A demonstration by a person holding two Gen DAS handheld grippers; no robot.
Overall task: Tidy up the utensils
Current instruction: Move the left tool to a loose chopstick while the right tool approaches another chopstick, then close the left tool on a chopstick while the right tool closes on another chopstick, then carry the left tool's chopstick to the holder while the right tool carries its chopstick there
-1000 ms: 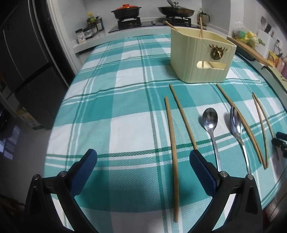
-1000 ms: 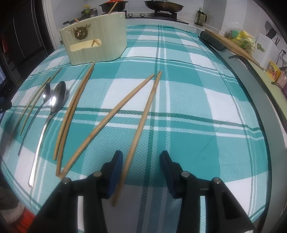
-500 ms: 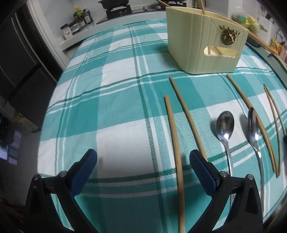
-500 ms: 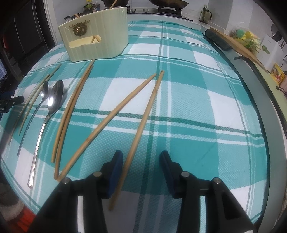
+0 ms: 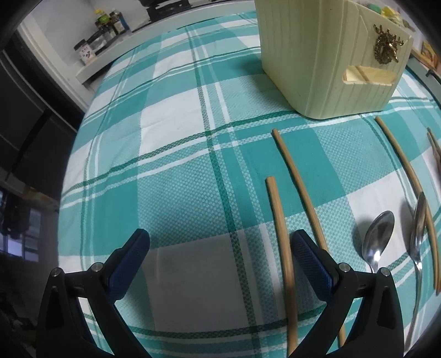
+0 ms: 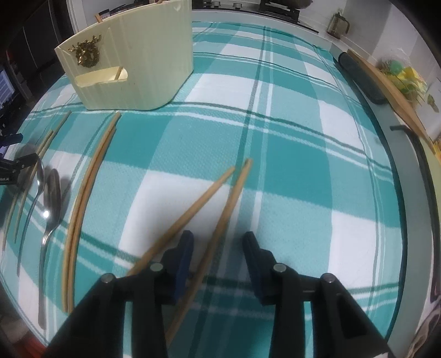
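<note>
Wooden chopsticks and two metal spoons lie on a teal checked tablecloth (image 5: pixel 176 192) in front of a cream utensil holder (image 5: pixel 325 55) (image 6: pixel 132 63). My left gripper (image 5: pixel 220 247) is open wide and low over the cloth. One chopstick (image 5: pixel 278 220) lies between its fingers, close to the right one, and a second chopstick (image 5: pixel 297 176) runs behind that finger. Both spoons (image 5: pixel 377 236) (image 5: pixel 419 217) lie to the right. My right gripper (image 6: pixel 219 242) is closing around a chopstick (image 6: pixel 233 201) that lies near the left pad. The right pad is clear of it. Its mate (image 6: pixel 193 203) passes outside the left finger.
A close pair of chopsticks (image 6: pixel 88 181), the spoons (image 6: pixel 53 192) and a thinner pair (image 6: pixel 44 143) lie left of my right gripper. A dark roll (image 6: pixel 358 77) and a wooden board (image 6: pixel 391 82) line the table's right edge. Jars (image 5: pixel 107 24) stand on the far counter.
Both grippers have moved forward toward the holder, which now looms larger. The left one has also sunk closer to the cloth. The right jaws have narrowed around the chopstick.
</note>
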